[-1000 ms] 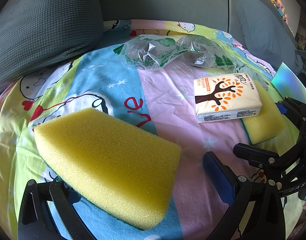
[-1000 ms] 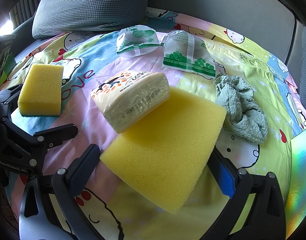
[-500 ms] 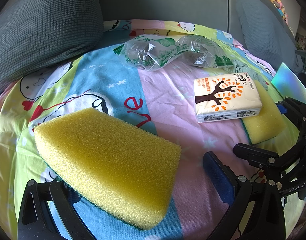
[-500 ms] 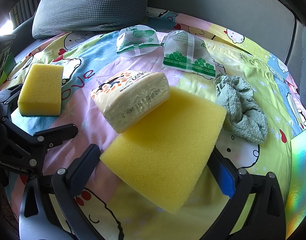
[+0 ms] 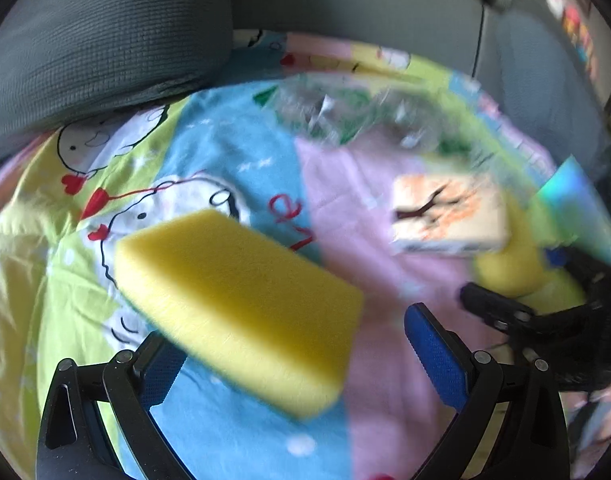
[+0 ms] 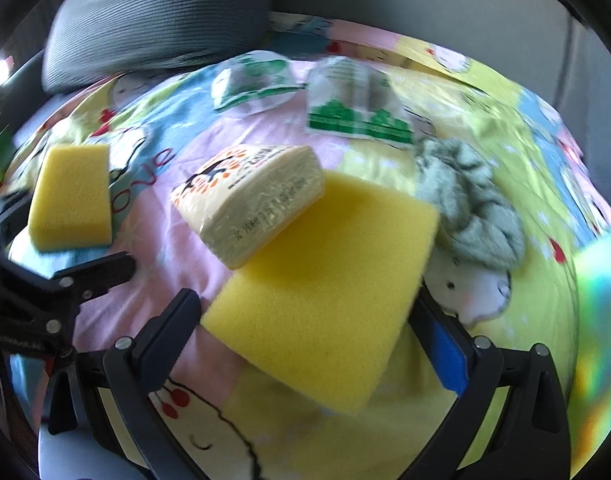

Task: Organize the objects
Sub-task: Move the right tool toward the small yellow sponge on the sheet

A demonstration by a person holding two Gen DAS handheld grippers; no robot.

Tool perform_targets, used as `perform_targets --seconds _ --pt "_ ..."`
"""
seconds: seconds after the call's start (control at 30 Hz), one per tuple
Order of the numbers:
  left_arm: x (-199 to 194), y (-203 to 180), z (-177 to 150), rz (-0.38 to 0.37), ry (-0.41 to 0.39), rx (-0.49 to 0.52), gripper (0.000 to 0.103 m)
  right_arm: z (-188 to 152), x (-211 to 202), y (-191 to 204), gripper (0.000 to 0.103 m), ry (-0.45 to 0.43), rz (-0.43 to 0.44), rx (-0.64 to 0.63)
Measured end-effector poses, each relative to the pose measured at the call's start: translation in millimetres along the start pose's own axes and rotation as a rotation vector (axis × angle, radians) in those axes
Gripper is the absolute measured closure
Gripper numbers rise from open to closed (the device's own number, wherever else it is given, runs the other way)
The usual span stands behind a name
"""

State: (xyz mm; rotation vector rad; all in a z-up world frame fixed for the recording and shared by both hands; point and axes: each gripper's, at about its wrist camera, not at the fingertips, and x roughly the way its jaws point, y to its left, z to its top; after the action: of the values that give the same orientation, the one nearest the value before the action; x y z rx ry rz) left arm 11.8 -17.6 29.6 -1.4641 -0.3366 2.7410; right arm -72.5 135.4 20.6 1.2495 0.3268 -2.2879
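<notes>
The left claw (image 5: 293,356) is spread open around the left sponge (image 5: 241,304) on the bedsheet (image 5: 233,152). That sponge lies flat at the near left, its long axis slanting from far left to near right, its narrow end pointing at the near right. Its left finger (image 5: 161,364) sits just beside the sponge's near edge; the right finger stands apart from it. The picture is blurred, so actual contact cannot be told.

To the right, the right claw (image 6: 317,332) is likewise released, its fingers either side of the larger sponge (image 6: 325,300). The tissue pack (image 6: 249,196) rests tilted on the far left corner of that sponge, its long axis running near left to far right. Further right lies a crumpled green cloth (image 6: 469,204), touching the sponge's far right edge.

The risks, as I judge them: lifting the larger sponge would tip the tissue pack off onto the sheet, since it only leans there; and closing across a slanted sponge may twist the soft foam out of the grip
</notes>
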Motion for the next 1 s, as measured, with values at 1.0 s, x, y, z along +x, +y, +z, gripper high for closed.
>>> perform_targets --seconds 1.0 --pt "-71.9 22.2 -3.1 -0.008 -0.068 -0.092 0.001 17.3 -92.1 46.2 0.013 -0.175 0.2 0.263"
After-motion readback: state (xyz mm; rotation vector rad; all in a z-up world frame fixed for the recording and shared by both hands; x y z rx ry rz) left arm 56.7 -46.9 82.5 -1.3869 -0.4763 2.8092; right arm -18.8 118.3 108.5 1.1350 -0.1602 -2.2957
